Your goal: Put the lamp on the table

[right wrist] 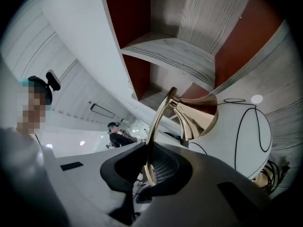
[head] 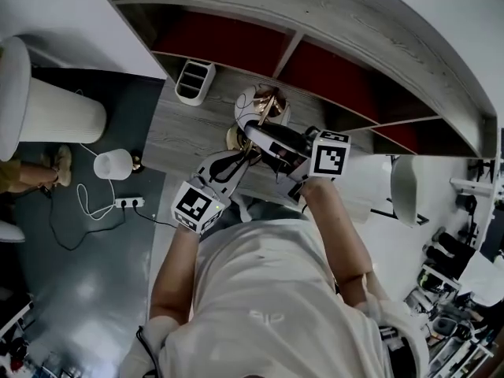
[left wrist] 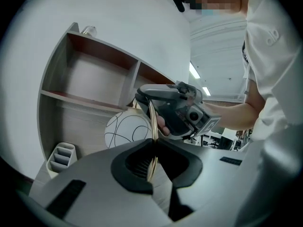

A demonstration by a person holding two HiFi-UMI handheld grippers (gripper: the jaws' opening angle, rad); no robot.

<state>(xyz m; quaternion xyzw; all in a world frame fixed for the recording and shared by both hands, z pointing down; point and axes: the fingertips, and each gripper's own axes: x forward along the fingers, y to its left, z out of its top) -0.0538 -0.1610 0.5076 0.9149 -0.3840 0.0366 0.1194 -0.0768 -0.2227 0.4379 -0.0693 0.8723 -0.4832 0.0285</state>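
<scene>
Brass stem (right wrist: 156, 126) of the lamp (head: 253, 109) sits pinched in the nearly closed left gripper (left wrist: 152, 167) and right gripper (right wrist: 149, 169), over the grey wood table (head: 177, 136), base probably touching: keep it upright, lower evenly, release after seating.

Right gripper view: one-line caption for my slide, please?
Right gripper clamps the lamp's thin brass stem, white black-lined globe shade at right, wood-grain shelf unit behind.

Two grippers (head: 249, 157) (head: 252, 130) — one lamp (head: 250, 101)
</scene>
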